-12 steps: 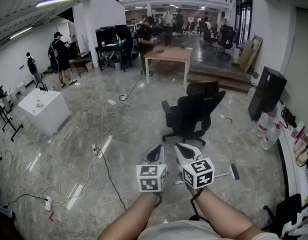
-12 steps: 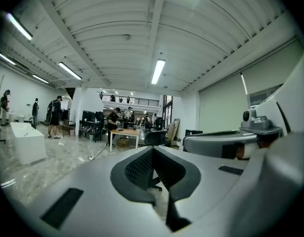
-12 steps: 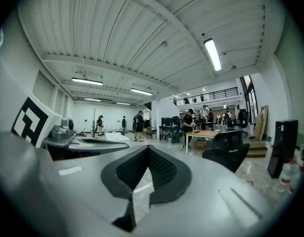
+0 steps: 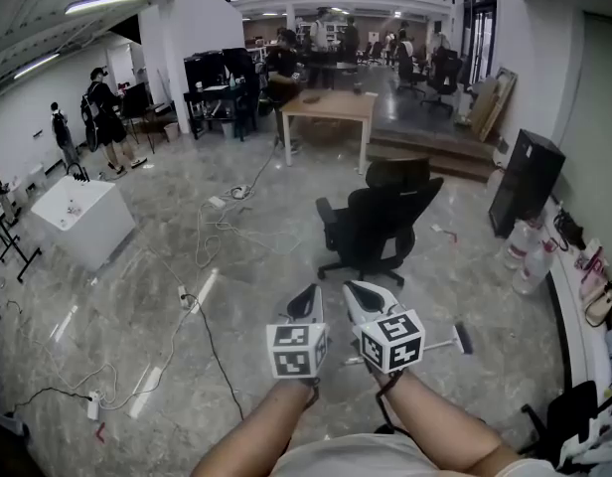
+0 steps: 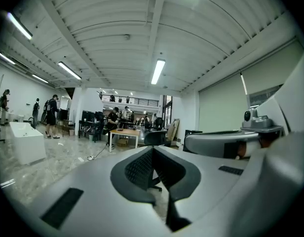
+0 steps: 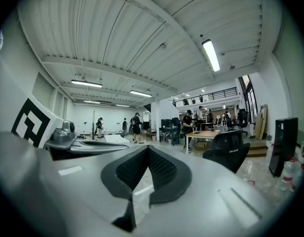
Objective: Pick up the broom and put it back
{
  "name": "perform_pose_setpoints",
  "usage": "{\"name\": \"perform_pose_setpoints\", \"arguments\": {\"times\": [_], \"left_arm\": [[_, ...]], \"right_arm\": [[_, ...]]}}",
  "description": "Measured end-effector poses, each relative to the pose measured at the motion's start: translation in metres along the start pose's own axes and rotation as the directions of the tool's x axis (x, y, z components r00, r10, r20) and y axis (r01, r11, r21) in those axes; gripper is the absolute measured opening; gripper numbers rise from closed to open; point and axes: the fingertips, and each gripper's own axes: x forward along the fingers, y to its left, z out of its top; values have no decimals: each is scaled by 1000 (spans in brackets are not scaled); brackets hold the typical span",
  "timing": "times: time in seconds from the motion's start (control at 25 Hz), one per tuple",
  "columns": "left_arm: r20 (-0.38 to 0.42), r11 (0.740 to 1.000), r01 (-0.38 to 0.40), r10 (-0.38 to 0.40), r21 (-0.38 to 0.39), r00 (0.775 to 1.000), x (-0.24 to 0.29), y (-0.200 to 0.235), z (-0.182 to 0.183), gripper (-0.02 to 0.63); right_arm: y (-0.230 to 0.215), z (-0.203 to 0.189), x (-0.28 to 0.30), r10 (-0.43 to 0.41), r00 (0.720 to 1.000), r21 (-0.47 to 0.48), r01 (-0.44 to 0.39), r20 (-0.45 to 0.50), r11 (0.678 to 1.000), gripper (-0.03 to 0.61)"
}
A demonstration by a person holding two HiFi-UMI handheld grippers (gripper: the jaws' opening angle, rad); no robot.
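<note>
The broom (image 4: 437,347) lies on the marble floor to the right of my hands, its dark head (image 4: 465,339) at the far end of a pale handle. My left gripper (image 4: 310,293) and right gripper (image 4: 354,288) are held side by side at waist height, pointing forward and nearly level. Neither touches the broom. In the left gripper view the left gripper (image 5: 152,151) has its ribbed pads meeting at the tip with nothing between them. The right gripper (image 6: 148,149) looks the same in its own view, shut and empty.
A black office chair (image 4: 379,227) stands just ahead of the grippers. Cables (image 4: 201,318) and a power strip (image 4: 94,403) trail over the floor at left, near a white box (image 4: 84,219). A black cabinet (image 4: 526,182) and water bottles (image 4: 530,262) line the right wall. A wooden table (image 4: 332,106) and several people are farther back.
The head view has shifted slightly. Both grippers stay shut, side by side in the same place, and the broom has not moved.
</note>
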Motion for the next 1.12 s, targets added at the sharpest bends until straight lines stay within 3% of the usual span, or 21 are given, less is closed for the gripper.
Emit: {"name": "perform_pose_setpoints", "arguments": {"times": [0.52, 0.76, 0.96, 1.12], "left_arm": [[-37, 999, -28, 27, -27, 999, 59, 4, -29, 5], [-72, 997, -55, 52, -44, 996, 144, 22, -57, 5], [-104, 983, -160, 150, -94, 983, 222, 38, -90, 5], [-135, 961, -239, 221, -136, 966, 283, 51, -119, 5]], "right_arm": [[-48, -35, 38, 45, 996, -10, -46, -74, 999, 3], [-109, -65, 99, 105, 986, -43, -111, -128, 993, 3], [-170, -100, 150, 216, 955, -72, -235, -205, 969, 3], [-218, -134, 189, 315, 905, -74, -348, -284, 934, 3]]}}
